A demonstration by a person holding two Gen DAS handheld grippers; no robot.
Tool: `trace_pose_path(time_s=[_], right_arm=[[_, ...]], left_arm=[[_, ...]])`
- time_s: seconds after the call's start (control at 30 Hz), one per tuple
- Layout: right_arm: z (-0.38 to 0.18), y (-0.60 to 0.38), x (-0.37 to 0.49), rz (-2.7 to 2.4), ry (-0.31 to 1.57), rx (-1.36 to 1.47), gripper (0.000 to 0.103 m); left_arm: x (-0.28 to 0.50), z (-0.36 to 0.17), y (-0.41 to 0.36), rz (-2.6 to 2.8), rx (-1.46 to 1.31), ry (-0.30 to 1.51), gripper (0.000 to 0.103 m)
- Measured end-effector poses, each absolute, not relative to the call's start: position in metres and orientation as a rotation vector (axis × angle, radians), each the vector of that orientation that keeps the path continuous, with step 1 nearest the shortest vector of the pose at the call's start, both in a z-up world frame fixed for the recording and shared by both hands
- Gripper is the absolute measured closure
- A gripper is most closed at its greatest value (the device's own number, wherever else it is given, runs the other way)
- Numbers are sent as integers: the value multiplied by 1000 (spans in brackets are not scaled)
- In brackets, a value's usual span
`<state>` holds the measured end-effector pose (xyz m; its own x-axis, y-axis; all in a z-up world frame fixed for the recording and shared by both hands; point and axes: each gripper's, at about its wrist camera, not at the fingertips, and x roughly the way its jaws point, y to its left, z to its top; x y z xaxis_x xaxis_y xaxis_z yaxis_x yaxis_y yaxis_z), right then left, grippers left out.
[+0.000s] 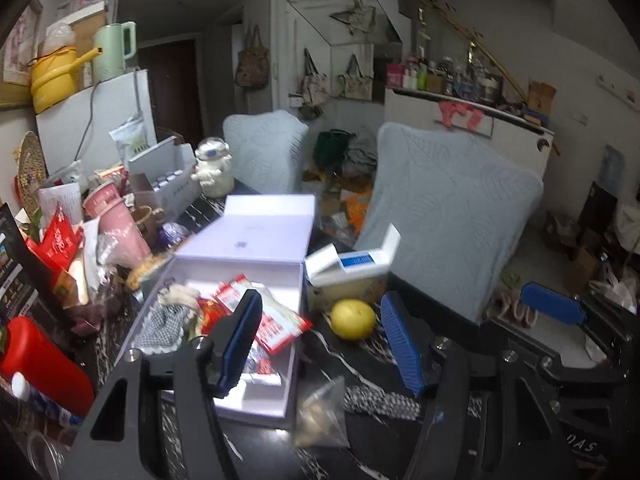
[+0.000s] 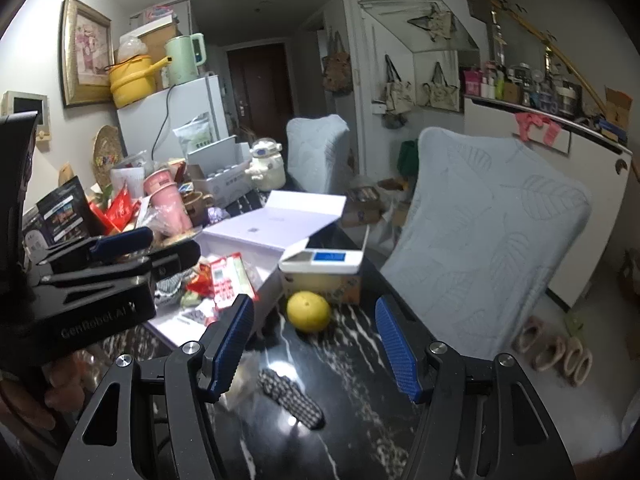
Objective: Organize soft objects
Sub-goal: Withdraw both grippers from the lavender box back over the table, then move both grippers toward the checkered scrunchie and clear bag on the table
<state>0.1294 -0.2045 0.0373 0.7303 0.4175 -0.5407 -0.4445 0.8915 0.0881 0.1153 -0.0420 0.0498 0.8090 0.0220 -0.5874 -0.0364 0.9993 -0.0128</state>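
Observation:
A black-and-white checkered soft piece point(image 2: 290, 398) lies on the dark marble table point(image 2: 352, 360); it also shows in the left wrist view point(image 1: 380, 402). An open white box point(image 1: 224, 320) holds a checkered cloth item point(image 1: 166, 324) and red-and-white packets point(image 1: 276, 320). My left gripper point(image 1: 320, 340) is open and empty above the box's right edge. My right gripper point(image 2: 314, 344) is open and empty above the table, just behind the soft piece. The left gripper also shows in the right wrist view point(image 2: 120, 248), over the box point(image 2: 256, 256).
A yellow fruit point(image 1: 352, 318) point(image 2: 308, 312) lies by a small open carton point(image 1: 346, 270). A clear plastic bag point(image 1: 320, 416) lies near the box. Clutter of cups, packets and a red bottle point(image 1: 44, 360) fills the table's left. Chairs with grey covers point(image 1: 444, 216) stand right.

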Motion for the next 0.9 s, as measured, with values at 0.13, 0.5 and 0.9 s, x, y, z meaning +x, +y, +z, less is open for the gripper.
trace_pose_path(time_s=[0.13,0.5,0.9], right_arm=[[28,-213,120,462,607,-38,39],[-14,-232,102,444,695,-5,39],[-57,-233,96,447,793,-24,39]], left_arm=[[106,38,-49,11,-47,653,42],[76,-2,-59,3,-39,718,42],[58,-43,-53,16,-30,793,42]])
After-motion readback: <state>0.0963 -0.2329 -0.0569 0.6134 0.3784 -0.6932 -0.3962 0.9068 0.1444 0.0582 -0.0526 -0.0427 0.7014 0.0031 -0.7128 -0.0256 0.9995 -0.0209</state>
